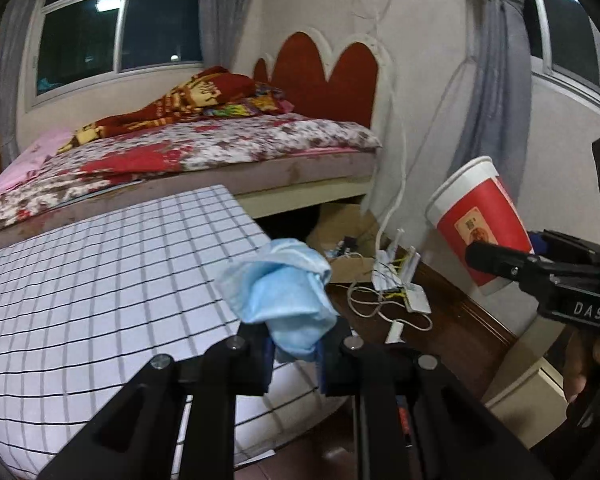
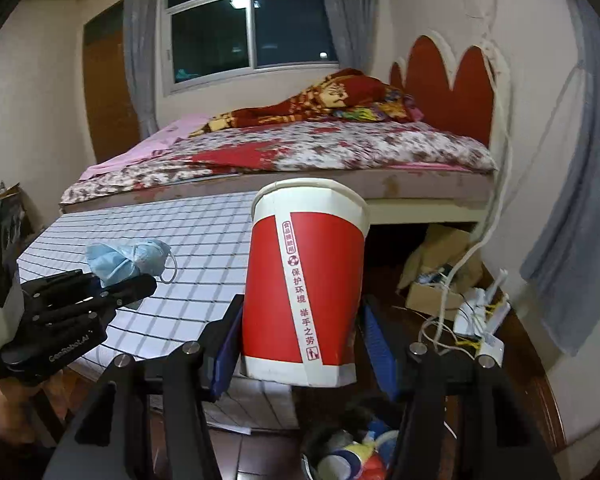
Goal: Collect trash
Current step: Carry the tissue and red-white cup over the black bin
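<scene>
My left gripper [image 1: 294, 350] is shut on a crumpled blue face mask [image 1: 284, 296], held over the near corner of the grid-patterned table [image 1: 100, 280]. The same mask [image 2: 128, 258] and left gripper [image 2: 100, 288] show at the left of the right wrist view. My right gripper [image 2: 300, 344] is shut on a red and white paper cup [image 2: 304, 280], upright between its blue pads [image 2: 374, 340]. In the left wrist view that cup [image 1: 480, 216] leans at the right, in the right gripper [image 1: 512, 264]. A trash bin [image 2: 352, 456] with several pieces of rubbish sits below the cup.
A bed [image 2: 300, 152] with a floral cover and a red headboard stands behind the table. Cables, a white router [image 2: 480, 320] and a cardboard box [image 2: 432, 296] lie on the dark wooden floor by the wall. Grey curtains [image 1: 496, 80] hang at the right.
</scene>
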Demonstrator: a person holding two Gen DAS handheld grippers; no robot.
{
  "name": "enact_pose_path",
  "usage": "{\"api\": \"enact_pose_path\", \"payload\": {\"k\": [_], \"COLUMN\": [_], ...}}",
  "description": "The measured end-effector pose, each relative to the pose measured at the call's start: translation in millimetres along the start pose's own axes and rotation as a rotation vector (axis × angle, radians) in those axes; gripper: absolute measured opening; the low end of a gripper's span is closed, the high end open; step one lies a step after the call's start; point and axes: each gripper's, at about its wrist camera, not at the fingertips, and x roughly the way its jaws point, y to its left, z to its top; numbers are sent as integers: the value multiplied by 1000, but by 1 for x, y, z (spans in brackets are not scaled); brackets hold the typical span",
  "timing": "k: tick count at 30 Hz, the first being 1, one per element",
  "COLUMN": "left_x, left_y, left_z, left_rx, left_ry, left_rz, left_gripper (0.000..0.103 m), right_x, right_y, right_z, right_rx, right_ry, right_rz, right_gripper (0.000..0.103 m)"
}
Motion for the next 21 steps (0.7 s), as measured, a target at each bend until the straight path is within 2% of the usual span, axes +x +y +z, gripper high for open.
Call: {"api": "enact_pose_path", "payload": {"k": [9,21], "left_x": [19,48], "left_y": [-47,-100], "left_z": [-17,-69], "left_rx": [47,68], "left_ry": [42,142], "left_rz": [-81,-167], "left_gripper": [18,17], "right_x": [-12,8], "right_y": [-43,-89], "right_z": [-30,-99], "right_rx": [45,89], "right_ry": [32,163], "right_rz": [-69,-128], "right_gripper": [58,58]}}
